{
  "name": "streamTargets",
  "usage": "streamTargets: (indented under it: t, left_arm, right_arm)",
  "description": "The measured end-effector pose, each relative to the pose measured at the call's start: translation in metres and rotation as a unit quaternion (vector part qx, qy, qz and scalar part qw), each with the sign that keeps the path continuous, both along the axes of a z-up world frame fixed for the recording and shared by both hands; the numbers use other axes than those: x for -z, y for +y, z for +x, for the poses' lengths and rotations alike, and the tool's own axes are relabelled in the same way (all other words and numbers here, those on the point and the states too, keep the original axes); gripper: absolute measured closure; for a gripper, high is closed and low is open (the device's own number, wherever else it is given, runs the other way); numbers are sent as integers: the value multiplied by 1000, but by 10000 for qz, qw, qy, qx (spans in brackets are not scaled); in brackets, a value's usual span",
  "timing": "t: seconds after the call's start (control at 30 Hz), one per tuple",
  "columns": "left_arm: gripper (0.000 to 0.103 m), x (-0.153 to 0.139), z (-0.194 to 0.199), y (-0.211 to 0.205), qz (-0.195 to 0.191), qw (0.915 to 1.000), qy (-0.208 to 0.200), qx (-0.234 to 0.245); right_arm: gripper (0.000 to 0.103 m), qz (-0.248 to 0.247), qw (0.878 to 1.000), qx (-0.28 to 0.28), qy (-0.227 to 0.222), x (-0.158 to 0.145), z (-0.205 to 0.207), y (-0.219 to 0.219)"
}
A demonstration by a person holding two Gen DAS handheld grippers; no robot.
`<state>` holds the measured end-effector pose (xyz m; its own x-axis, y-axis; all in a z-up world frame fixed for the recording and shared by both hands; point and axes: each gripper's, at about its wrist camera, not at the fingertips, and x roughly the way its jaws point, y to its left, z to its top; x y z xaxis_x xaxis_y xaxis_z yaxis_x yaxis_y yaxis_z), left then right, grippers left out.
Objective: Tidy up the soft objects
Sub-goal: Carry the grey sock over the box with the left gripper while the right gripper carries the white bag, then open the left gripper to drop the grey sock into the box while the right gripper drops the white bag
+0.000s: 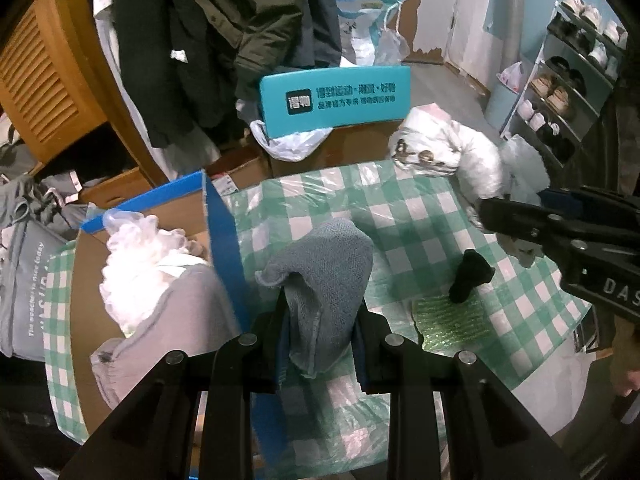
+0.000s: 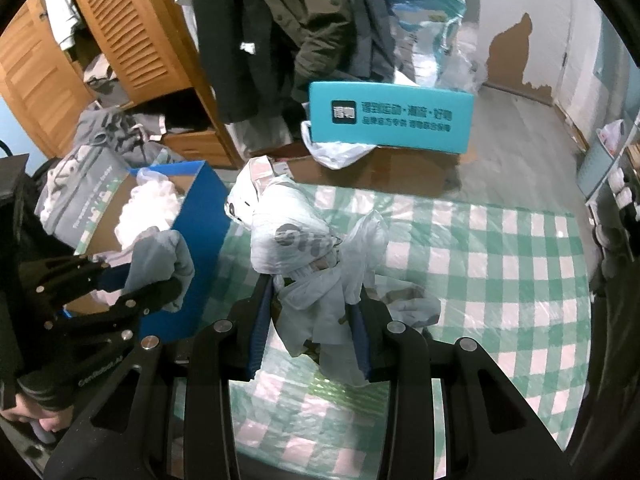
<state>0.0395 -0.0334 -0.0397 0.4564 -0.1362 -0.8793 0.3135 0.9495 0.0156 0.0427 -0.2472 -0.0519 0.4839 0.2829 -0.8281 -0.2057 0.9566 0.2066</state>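
My left gripper (image 1: 320, 332) is shut on a blue-grey knitted cloth (image 1: 324, 272) and holds it above the checked table next to the blue cardboard box (image 1: 218, 216). The box holds white plastic wrap (image 1: 132, 256) and a grey garment (image 1: 168, 320). My right gripper (image 2: 316, 320) is shut on a white plastic bag (image 2: 292, 236) with grey print, lifted over the table. In the right wrist view the left gripper (image 2: 132, 284) with its cloth (image 2: 160, 256) hangs by the box (image 2: 200, 216). A black sock (image 1: 470, 276) lies on the table.
The table has a green-and-white checked cover (image 2: 500, 264). A green bubble-wrap piece (image 1: 452, 322) lies near the sock. A teal box (image 2: 390, 116) on cartons stands behind the table. Hanging coats (image 1: 224, 32), a wooden wardrobe (image 1: 44, 76) and a shoe rack (image 1: 568, 80) surround it.
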Motion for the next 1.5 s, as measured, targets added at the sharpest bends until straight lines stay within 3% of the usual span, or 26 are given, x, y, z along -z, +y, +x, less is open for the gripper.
streamTargets:
  t: [0.4, 0.93, 1.23, 1.5]
  left_arm:
    - [77, -19, 7, 44, -100, 9988, -263, -393]
    - [77, -31, 20, 101, -443, 9945, -298, -903]
    - [77, -19, 31, 140, -519, 9902, -163, -1286]
    - [77, -2, 46, 174, -246, 9877, -63, -1544]
  right_arm:
    - [69, 19, 9994, -328, -90, -12, 17, 46]
    - [69, -18, 9973, -731, -112, -18, 38, 105]
    - [69, -76, 9955, -942, -32, -11, 54, 139]
    - [69, -181, 9929, -1166, 180, 3, 71, 173]
